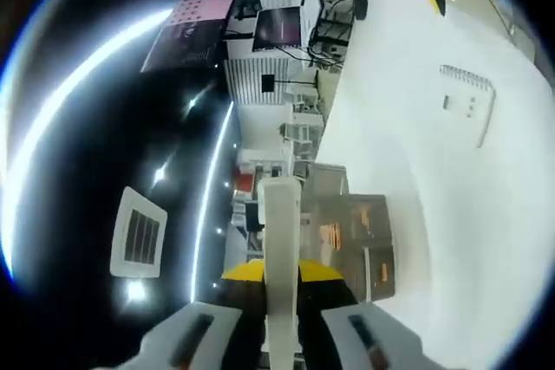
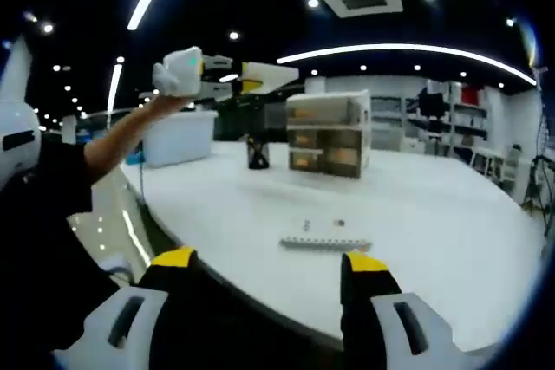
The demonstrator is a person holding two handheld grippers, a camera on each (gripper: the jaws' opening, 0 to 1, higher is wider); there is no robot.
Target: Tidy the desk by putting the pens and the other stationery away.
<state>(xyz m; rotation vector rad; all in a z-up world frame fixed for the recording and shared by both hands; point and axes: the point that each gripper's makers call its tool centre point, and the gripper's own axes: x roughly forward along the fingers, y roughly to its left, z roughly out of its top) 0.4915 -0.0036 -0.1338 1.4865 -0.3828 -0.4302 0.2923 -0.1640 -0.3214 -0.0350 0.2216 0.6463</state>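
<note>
The left tool (image 2: 260, 78), raised at upper left on an outstretched arm, clamps a white ruler (image 1: 281, 257); the right tool (image 2: 269, 270) stands released above the worktop (image 2: 416, 214).

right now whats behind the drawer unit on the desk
In the right gripper view, shelving and a lit white wall stand far behind the drawer unit. A dark pen cup sits beside it. The desk directly behind the unit is covered.

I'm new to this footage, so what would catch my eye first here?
The left gripper, raised high over the white table, shut on a white flat piece. Behind it, at the table's far side, stands a small drawer cabinet beside a dark pen cup. A spiral notebook lies nearer, just beyond the open right gripper.
</note>
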